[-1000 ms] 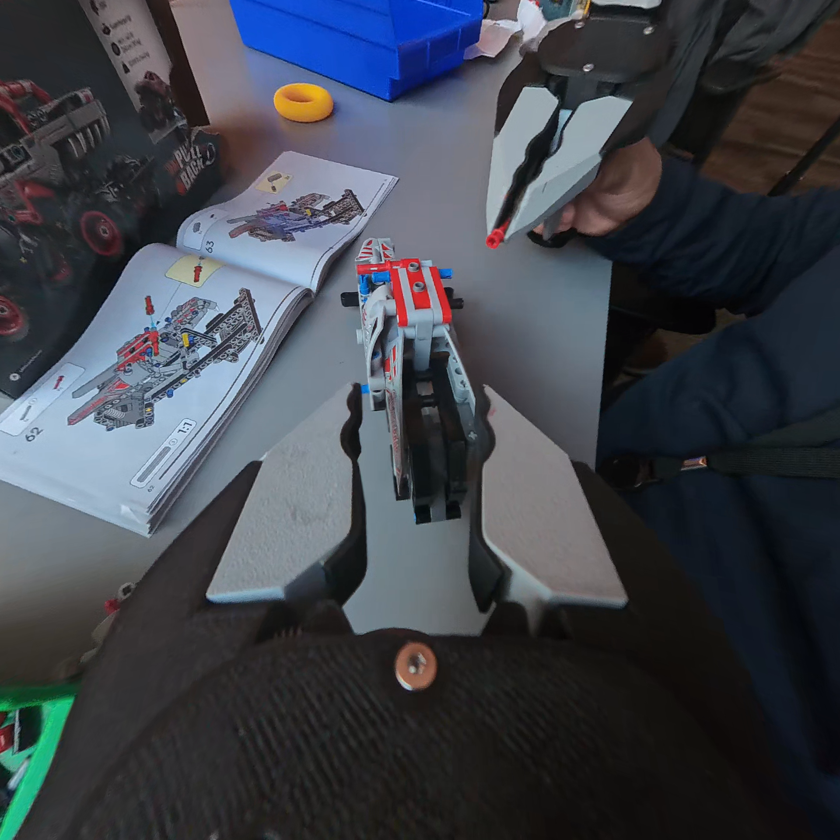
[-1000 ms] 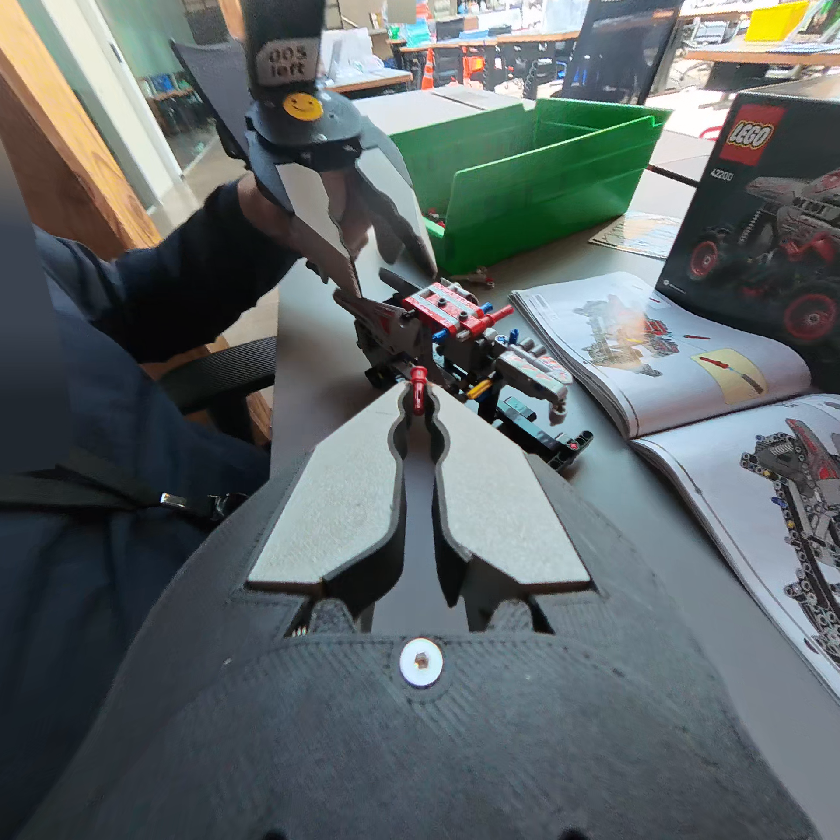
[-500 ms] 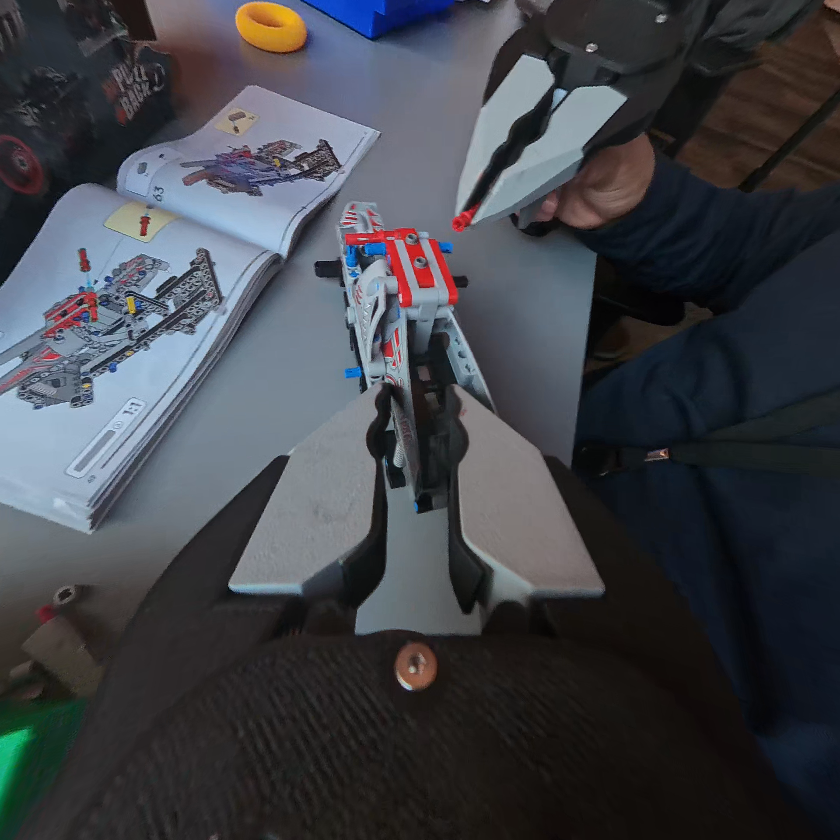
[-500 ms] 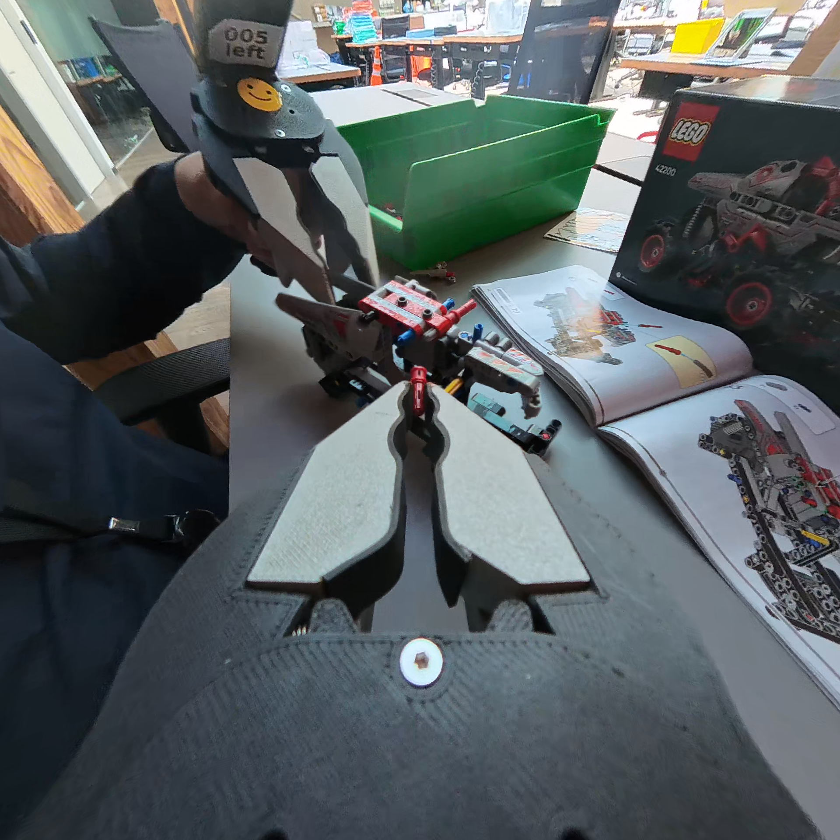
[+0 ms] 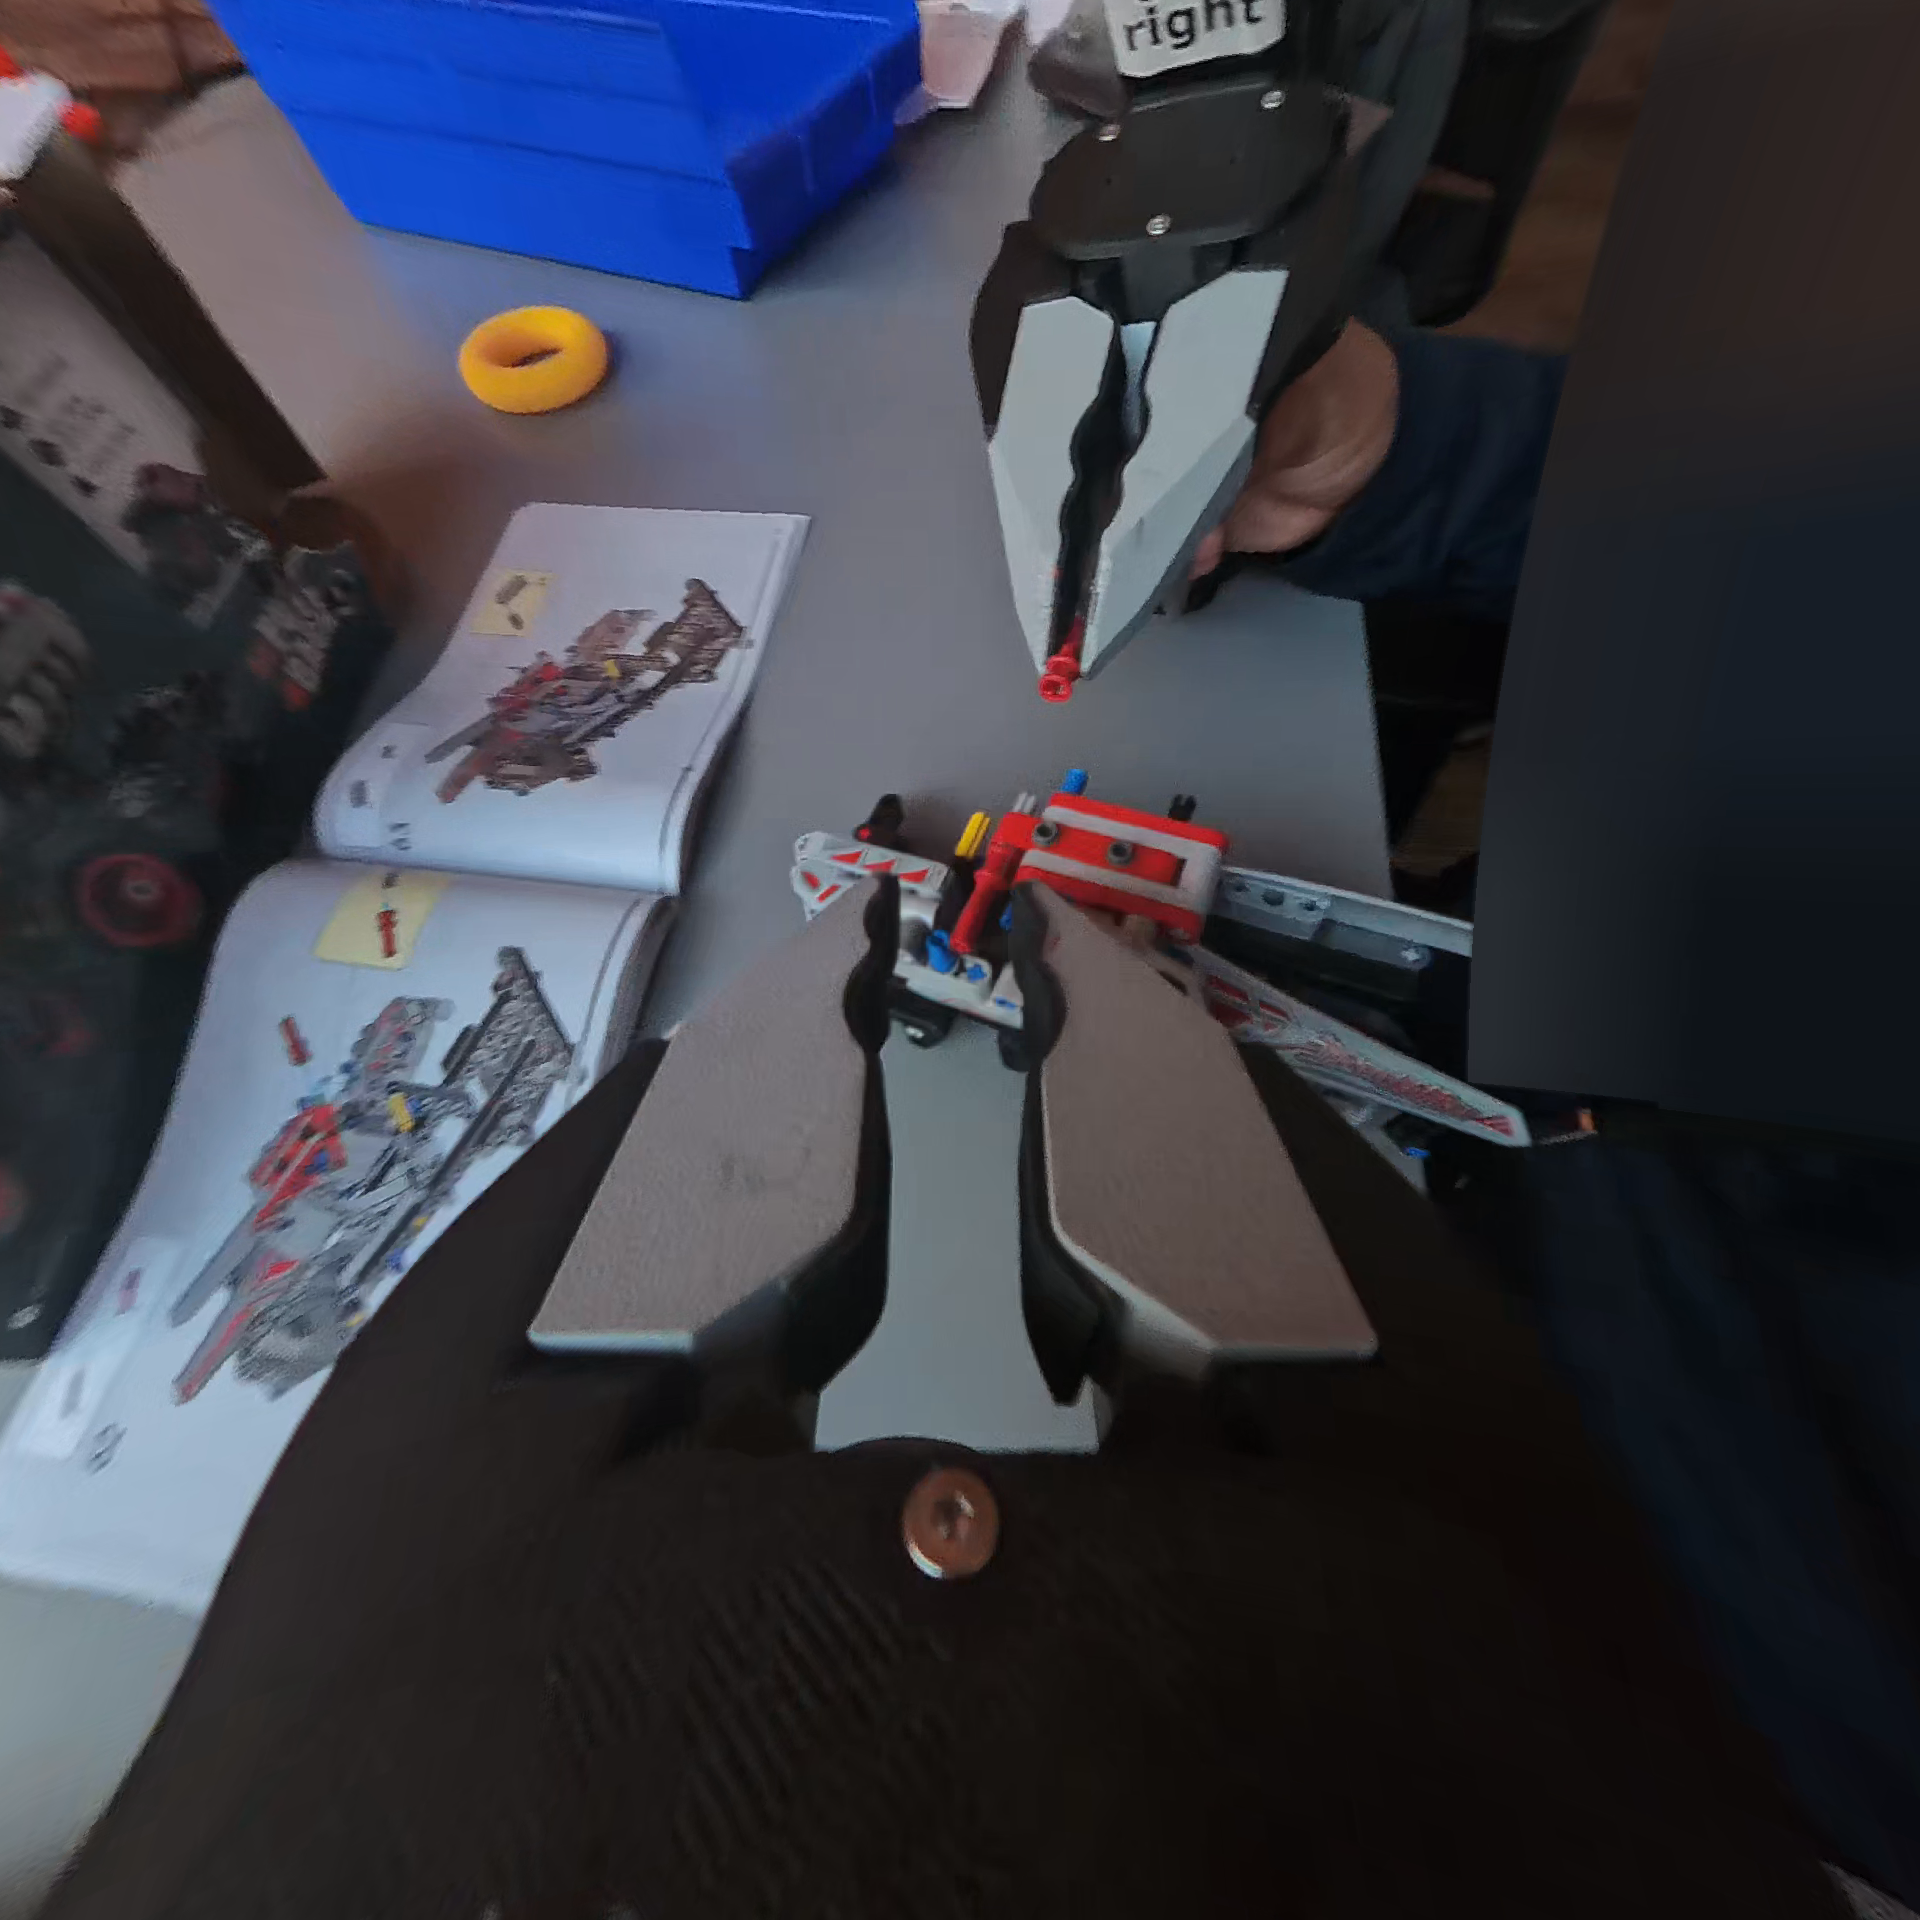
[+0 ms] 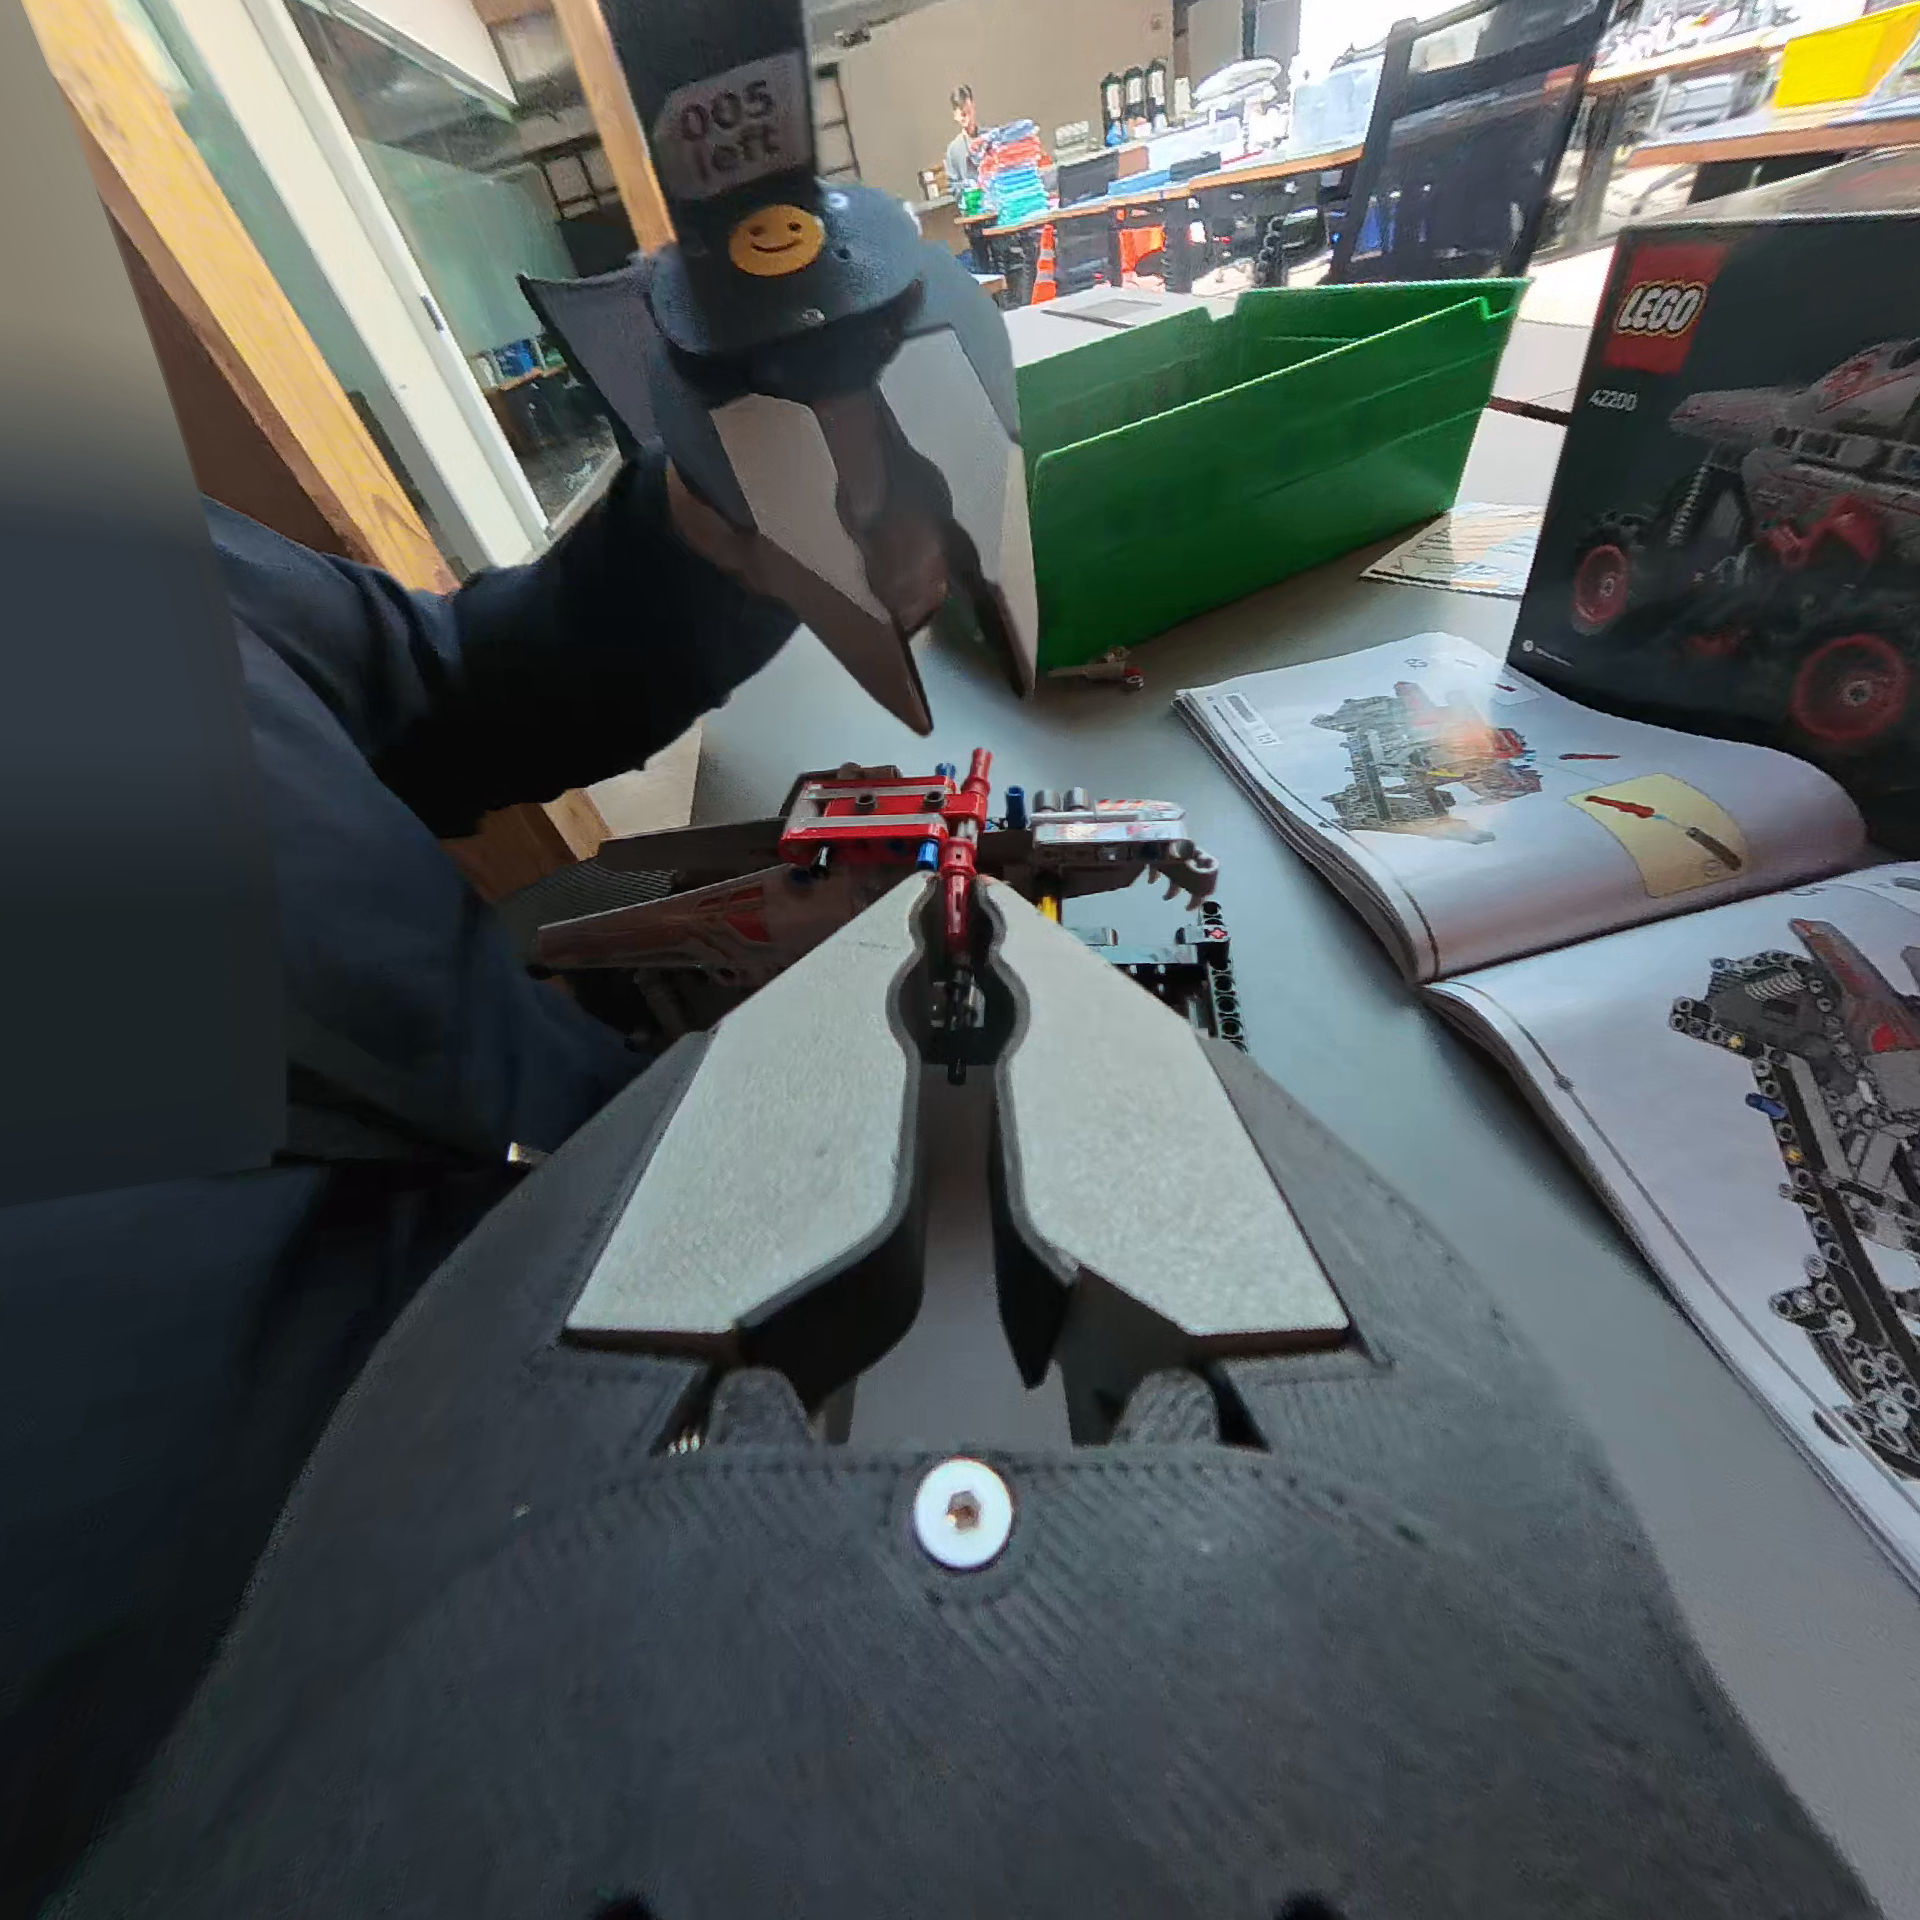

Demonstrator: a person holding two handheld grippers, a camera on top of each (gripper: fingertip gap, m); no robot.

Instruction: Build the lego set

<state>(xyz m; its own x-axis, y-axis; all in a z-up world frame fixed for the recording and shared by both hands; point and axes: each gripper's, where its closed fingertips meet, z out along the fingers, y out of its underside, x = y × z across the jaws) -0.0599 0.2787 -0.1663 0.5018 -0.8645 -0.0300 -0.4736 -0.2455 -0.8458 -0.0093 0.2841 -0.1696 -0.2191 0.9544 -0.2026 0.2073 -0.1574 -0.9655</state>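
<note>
The partly built red, grey and black lego model [image 5: 1112,862] lies on the grey table, side-on to the left wrist view; it also shows in the right wrist view [image 6: 883,826]. My left gripper [image 5: 951,930] is open and empty, and the right wrist view shows the left gripper [image 6: 971,696] hovering just above the model without touching it. My right gripper [image 6: 954,899] is shut on a small red pin [image 6: 956,914], close over the model's red top block. In the left wrist view the right gripper [image 5: 1070,649] points down with the pin [image 5: 1060,675] at its tip.
An open instruction booklet [image 5: 499,831] lies beside the model, also in the right wrist view [image 6: 1507,790]. The set's box [image 6: 1745,499] stands behind it. A green bin [image 6: 1247,468], a blue bin [image 5: 582,135] and a yellow ring [image 5: 533,358] sit on the table. A person's body is at the table edge. My hands' fingertips stand some 6 cm from each other.
My left gripper let go of the model's rear, opened wider and lifted above it. The model now lies crosswise in its view. The right gripper moved closer over the red block with the pin.
</note>
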